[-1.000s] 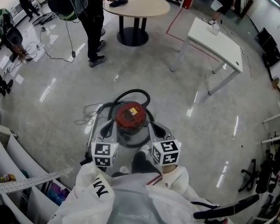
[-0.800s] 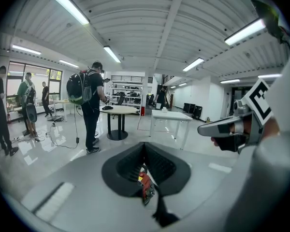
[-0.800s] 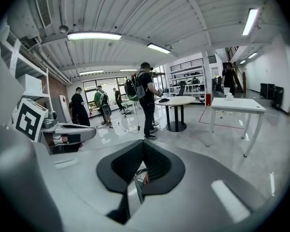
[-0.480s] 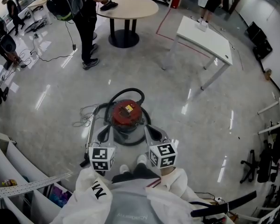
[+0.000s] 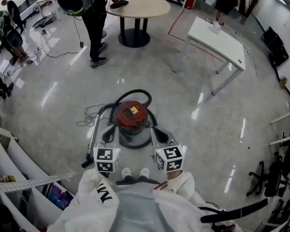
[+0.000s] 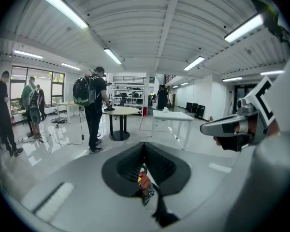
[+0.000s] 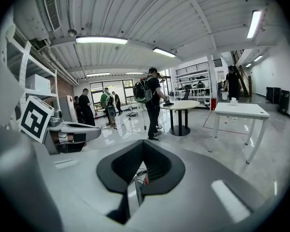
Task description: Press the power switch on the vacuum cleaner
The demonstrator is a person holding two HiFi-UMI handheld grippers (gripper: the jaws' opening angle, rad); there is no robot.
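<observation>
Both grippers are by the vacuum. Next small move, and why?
Probably ease the right gripper in toward the red top of the vacuum cleaner. Its jaws are together, good for pressing, but it sits beside the lid, not on it. The switch is too small to pick out.

Vacuum cleaner: glossy red plastic lid over a dull grey, metal-looking drum, with a matt black hose. Floor: pale, polished and highly reflective, stone or tile. Left gripper and right gripper: smooth matt grey plastic shells with black ribbed inner faces; sleeve of white cloth; round table with a smooth wood-toned top.
</observation>
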